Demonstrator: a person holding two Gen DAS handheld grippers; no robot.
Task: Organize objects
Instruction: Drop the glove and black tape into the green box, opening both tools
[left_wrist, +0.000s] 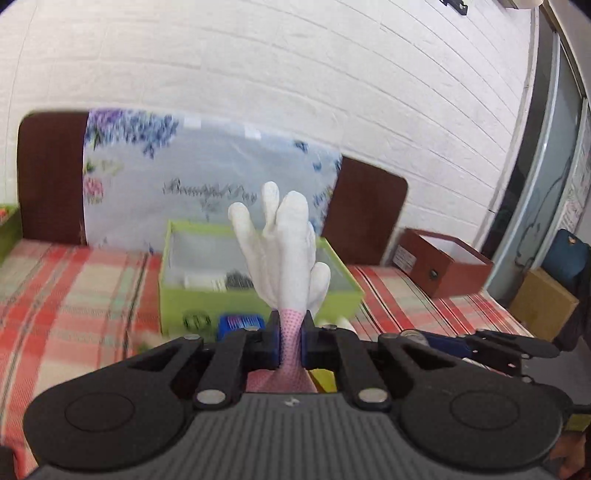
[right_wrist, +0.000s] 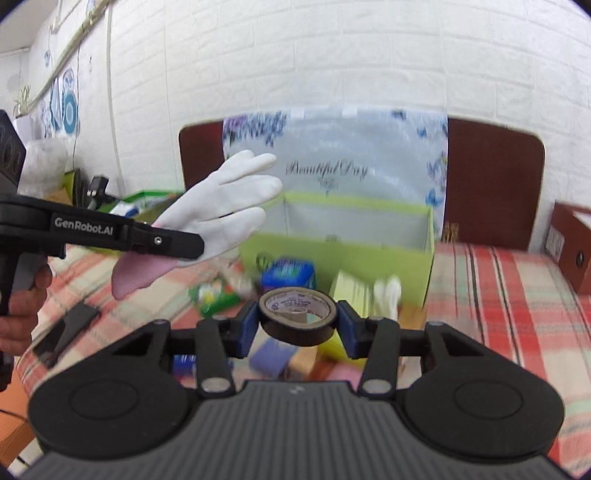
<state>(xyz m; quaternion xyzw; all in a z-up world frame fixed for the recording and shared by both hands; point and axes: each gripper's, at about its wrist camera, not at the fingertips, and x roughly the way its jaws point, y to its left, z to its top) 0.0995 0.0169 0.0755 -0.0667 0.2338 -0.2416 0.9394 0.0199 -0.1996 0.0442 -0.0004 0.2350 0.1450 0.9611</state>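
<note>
My left gripper (left_wrist: 290, 341) is shut on a white glove (left_wrist: 286, 247) at its pink dotted cuff, and the glove's fingers stick up in front of the open green box (left_wrist: 258, 295). From the right wrist view the same glove (right_wrist: 225, 206) juts out of the left gripper (right_wrist: 184, 247), lifted above the bed. My right gripper (right_wrist: 297, 325) is shut on a roll of black tape (right_wrist: 297, 315), held flat between the blue pads above loose items. The green box (right_wrist: 369, 251) stands just behind the tape.
A plaid cover (right_wrist: 498, 295) lies over the bed, with a floral sheet (right_wrist: 351, 166) against the brown headboard (right_wrist: 491, 177). A blue pack (right_wrist: 288, 273), yellow pad (right_wrist: 351, 288) and green packet (right_wrist: 218, 295) lie by the green box. A red-brown box (left_wrist: 443, 266) sits at the right.
</note>
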